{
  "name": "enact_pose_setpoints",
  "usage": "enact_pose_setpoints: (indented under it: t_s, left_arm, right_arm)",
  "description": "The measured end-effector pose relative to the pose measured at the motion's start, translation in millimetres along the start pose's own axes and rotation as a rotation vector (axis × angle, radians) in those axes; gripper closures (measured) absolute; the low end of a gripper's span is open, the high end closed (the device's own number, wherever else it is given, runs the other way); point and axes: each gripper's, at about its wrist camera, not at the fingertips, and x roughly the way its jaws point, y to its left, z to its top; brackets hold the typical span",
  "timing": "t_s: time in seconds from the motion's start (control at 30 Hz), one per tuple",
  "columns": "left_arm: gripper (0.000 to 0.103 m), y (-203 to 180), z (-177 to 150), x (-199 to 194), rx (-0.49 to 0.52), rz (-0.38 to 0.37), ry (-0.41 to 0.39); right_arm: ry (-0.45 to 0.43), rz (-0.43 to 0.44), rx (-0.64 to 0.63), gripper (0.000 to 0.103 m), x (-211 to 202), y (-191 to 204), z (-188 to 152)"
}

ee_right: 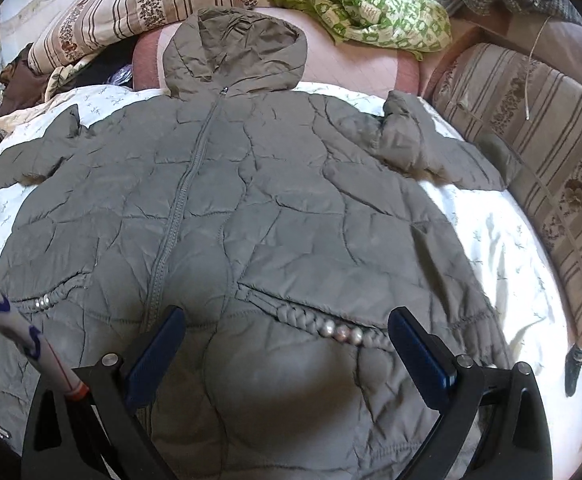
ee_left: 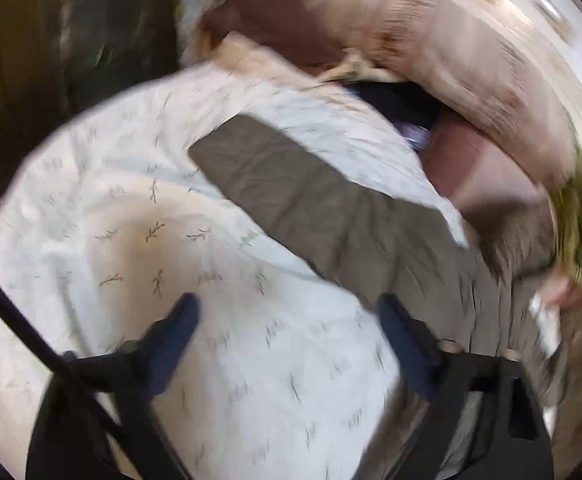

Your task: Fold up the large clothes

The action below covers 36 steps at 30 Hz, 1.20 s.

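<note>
A large grey-green quilted hooded jacket (ee_right: pixel 251 208) lies flat, front up and zipped, on a white sheet (ee_right: pixel 503 248) with a small leaf print. Its hood points away from me and both sleeves are spread out. My right gripper (ee_right: pixel 287 320) is open and empty, hovering over the jacket's lower front near a braided pocket trim with beads (ee_right: pixel 343 334). In the blurred left wrist view, my left gripper (ee_left: pixel 289 310) is open and empty above the sheet (ee_left: pixel 131 208), beside the jacket's left sleeve (ee_left: pixel 291 188).
Striped floral pillows (ee_right: pixel 139 4) and a green patterned cloth (ee_right: pixel 363 0) lie beyond the hood. A striped cushion (ee_right: pixel 551 140) runs along the right side. A pile of dark clothes (ee_right: pixel 23 76) sits at the far left.
</note>
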Motion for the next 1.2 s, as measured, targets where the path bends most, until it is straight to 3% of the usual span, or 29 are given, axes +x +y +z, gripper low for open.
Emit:
enact_pose_setpoints:
  t_s: [0.03, 0.07, 0.17, 0.33, 0.5, 0.63, 0.73, 0.77, 0.8, 0.83, 0.9, 1.03, 1.2]
  left_arm:
    - [0.039, 12, 11, 14, -0.054, -0.029, 0.024]
    - [0.041, 23, 22, 29, -0.106, -0.071, 0.046]
    - [0.041, 39, 40, 64, -0.169, -0.168, 0.082]
    - [0.041, 40, 50, 111, -0.24, -0.259, 0.12]
    - [0.04, 40, 57, 149, -0.261, -0.244, 0.104]
    - [0.026, 40, 70, 161, -0.277, -0.278, 0.072]
    - [0.026, 31, 77, 165, -0.266, -0.231, 0.057]
    - [0.03, 25, 77, 163, -0.238, -0.191, 0.054]
    - [0.048, 20, 78, 162, -0.209, -0.155, 0.052]
    - [0.074, 14, 77, 161, -0.178, -0.12, 0.06]
    - [0.085, 8, 74, 155, -0.155, -0.106, 0.077]
    - [0.092, -16, 68, 120, -0.127, -0.13, 0.038]
    - [0.095, -94, 45, 58, 0.029, -0.241, 0.021]
  right_arm:
    - [0.002, 0.004, 0.002, 0.0, 4, 0, 1]
    - [0.004, 0.007, 0.003, 0.0, 6, -1, 1]
    - [0.017, 0.019, 0.01, 0.0, 17, -1, 1]
    - [0.034, 0.02, 0.019, 0.0, 35, -5, 1]
    - [0.031, 0.009, 0.02, 0.0, 44, -7, 7]
    - [0.027, 0.0, 0.015, 0.0, 48, -6, 10]
    - [0.028, -0.009, 0.007, 0.0, 52, -5, 10]
    - [0.03, -0.013, 0.005, 0.0, 53, -4, 10]
    - [0.031, -0.017, 0.003, 0.0, 55, -4, 10]
    - [0.029, -0.021, 0.002, 0.0, 57, -3, 10]
    - [0.023, -0.025, 0.003, 0.0, 60, -2, 9]
    - [0.003, -0.017, 0.012, 0.0, 60, -4, 7]
    - [-0.018, 0.008, 0.034, 0.0, 53, -8, 7]
